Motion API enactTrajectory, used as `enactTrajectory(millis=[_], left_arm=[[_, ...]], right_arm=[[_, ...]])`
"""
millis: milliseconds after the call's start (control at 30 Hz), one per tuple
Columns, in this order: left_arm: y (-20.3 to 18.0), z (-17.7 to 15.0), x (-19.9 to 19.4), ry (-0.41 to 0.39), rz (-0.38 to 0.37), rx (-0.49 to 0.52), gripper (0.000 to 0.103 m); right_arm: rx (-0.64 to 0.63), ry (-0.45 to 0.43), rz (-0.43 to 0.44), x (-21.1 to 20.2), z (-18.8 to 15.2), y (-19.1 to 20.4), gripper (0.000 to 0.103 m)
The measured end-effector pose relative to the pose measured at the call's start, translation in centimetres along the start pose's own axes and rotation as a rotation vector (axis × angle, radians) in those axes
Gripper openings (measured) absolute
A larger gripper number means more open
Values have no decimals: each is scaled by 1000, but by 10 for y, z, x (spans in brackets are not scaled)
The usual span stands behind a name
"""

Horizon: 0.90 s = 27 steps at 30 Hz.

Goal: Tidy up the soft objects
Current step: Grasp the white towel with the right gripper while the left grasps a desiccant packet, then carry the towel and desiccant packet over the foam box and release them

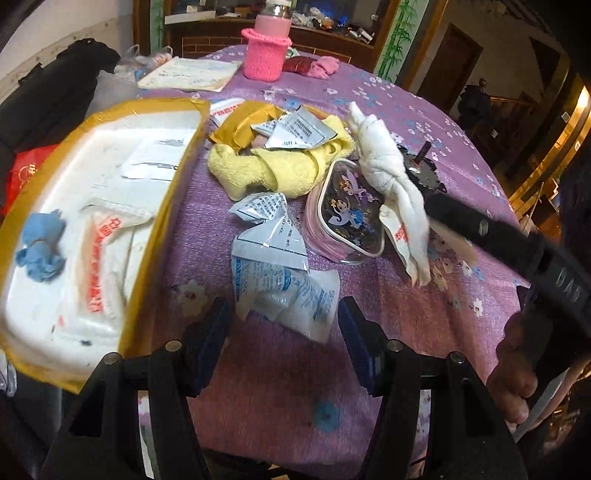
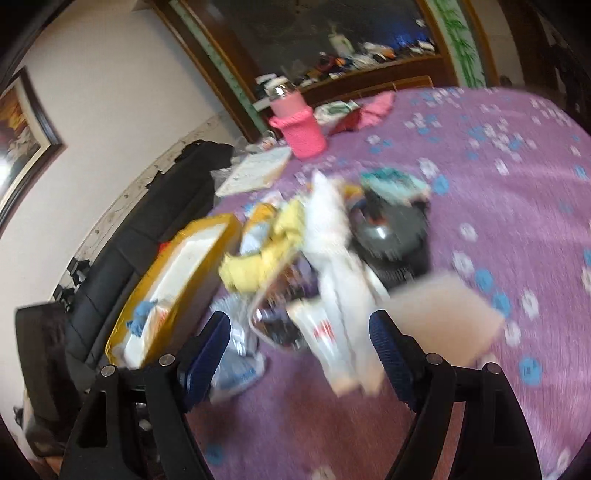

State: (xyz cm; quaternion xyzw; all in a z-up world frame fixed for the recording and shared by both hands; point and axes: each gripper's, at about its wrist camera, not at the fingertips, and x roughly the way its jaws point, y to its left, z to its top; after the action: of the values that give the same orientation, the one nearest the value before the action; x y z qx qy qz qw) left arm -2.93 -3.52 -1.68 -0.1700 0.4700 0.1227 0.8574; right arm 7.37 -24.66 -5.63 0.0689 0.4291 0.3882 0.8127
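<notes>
One blue cloth (image 1: 40,245) lies in the foam box (image 1: 110,129) with plastic packets (image 1: 99,266). Both the left gripper (image 1: 282,328) and right gripper (image 2: 299,343) gape, holding nothing.

A round table (image 1: 424,122) stood under a purple cloth with white and blue flowers. Behind it ran a dark wooden cabinet (image 1: 207,33), its shelf cluttered with small items too blurred to identify. Green bamboo-patterned panels (image 1: 397,40) framed the cabinet on the right side. The wall (image 2: 110,92) was off-white, scuffed along its lower edge, and a dark-framed picture (image 2: 26,122) hung high on it. A black sofa (image 2: 122,236), possibly leather, sat along that wall. A brown wooden door (image 1: 448,70) stood farther right, beside warm yellow lighting (image 1: 580,107).
</notes>
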Motion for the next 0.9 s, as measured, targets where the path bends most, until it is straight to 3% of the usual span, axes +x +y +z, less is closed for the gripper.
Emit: enactTrajectory(millis=[133,233,300,433,533,700,900], left_arm=[[-2,5,10,13,16,15,59],[-2,5,12,18,3,16,59],[-3,5,12,10,-4,33,59],[-6,7,21,36,4,61,61],[-6,9,31,50,-10,51,61],[-4,1,27,49,-22,32,54],[-12,-19,10,56,-88,43,54]], right_arm=[[5,-7,-113,19,28,-1,77],[32,23,-122,36,38,-6,71],[42,35,-104,43,41,-9,60],[16,23,-170,47,40,-6,27],[27,-3,-129,42,47,-5,19],[56,-27,-95,29,56,-7,15],[111,-63,-23,-6,34,-18,15]])
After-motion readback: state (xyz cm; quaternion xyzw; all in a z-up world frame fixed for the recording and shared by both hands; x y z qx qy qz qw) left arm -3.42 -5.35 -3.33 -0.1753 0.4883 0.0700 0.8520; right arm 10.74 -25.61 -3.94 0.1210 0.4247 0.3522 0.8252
